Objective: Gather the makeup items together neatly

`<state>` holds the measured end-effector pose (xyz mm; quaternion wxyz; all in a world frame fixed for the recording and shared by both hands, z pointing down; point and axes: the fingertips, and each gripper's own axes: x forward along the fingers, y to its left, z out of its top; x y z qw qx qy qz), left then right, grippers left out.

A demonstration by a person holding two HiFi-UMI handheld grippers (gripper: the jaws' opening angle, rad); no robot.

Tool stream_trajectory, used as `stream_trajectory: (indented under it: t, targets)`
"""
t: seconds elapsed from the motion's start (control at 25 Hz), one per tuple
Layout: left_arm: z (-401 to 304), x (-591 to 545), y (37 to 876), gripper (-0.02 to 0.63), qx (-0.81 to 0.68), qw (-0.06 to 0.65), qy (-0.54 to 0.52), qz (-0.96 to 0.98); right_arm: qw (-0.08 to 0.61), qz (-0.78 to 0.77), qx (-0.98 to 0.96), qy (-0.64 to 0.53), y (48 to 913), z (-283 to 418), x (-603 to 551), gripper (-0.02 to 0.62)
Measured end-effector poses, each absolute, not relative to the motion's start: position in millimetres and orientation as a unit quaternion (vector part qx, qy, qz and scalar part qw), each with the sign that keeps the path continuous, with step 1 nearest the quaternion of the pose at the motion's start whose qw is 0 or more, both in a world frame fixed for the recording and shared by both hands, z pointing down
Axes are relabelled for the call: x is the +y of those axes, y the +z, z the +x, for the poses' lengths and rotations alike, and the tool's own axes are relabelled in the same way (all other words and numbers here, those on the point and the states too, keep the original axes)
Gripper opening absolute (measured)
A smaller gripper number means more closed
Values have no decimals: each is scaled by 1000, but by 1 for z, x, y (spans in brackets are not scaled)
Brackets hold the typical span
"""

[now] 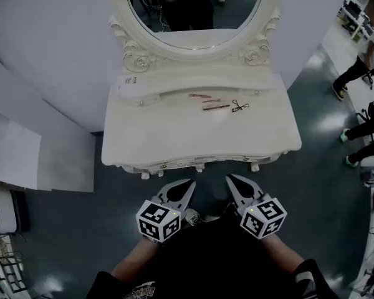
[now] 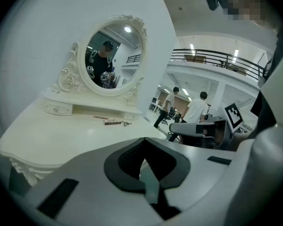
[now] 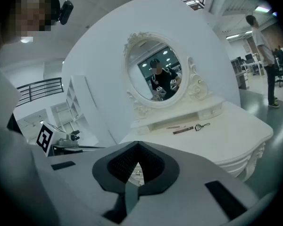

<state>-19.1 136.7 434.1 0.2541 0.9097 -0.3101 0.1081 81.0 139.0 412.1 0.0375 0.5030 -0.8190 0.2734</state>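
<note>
Several makeup items lie at the back of the white dressing table (image 1: 174, 142): a pink stick (image 1: 199, 96), a short pinkish piece (image 1: 210, 101), a dark brown pencil (image 1: 216, 107) and a black eyelash curler (image 1: 240, 106). The right gripper view shows the pencil (image 3: 183, 131) and the curler (image 3: 203, 126); in the left gripper view the pencil (image 2: 112, 123) is small and far off. My left gripper (image 1: 188, 183) and right gripper (image 1: 232, 178) hover side by side in front of the table's front edge, both shut and holding nothing, well short of the items.
An oval mirror (image 1: 193, 39) in a carved frame rises behind a low drawer shelf (image 1: 137, 85). White panels (image 1: 25, 154) lean at the left. People stand on the dark floor at the right (image 1: 361, 67). The table's scalloped front edge (image 1: 199, 162) faces me.
</note>
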Motion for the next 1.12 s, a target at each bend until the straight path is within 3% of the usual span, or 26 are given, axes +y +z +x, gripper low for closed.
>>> stream_trajectory:
  t: [1.12]
  targets:
    - [-41,150,433,8,-315,251,104,909,38,485,-838,246,403,56,142,29]
